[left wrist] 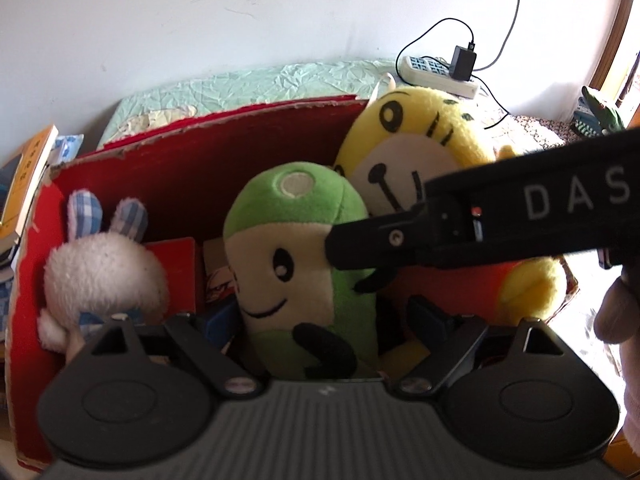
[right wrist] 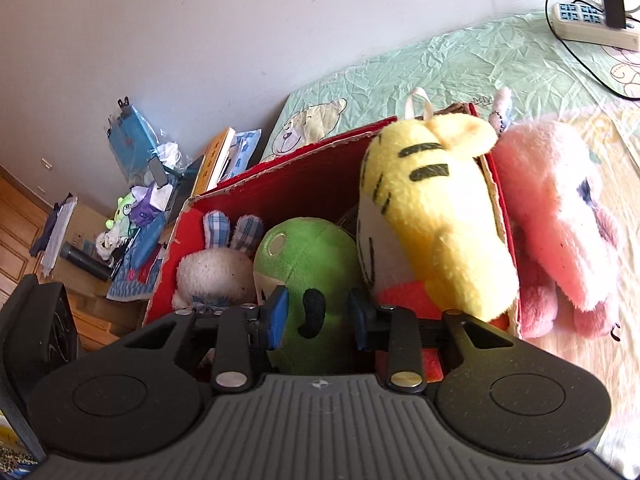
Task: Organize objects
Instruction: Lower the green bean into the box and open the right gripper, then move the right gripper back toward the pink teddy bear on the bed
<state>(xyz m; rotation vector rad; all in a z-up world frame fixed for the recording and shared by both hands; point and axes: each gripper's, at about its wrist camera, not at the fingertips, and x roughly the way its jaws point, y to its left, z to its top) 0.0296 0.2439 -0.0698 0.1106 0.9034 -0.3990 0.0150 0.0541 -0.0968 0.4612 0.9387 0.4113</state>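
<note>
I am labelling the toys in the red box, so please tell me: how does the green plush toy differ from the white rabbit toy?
The green plush toy is green and cream with a stitched smiling face; the white rabbit toy is white with blue checked ears. The green one sits mid-box between the right gripper pads; the rabbit sits in the corner, free of either gripper. Both are soft toys, upright in the red box.
</note>
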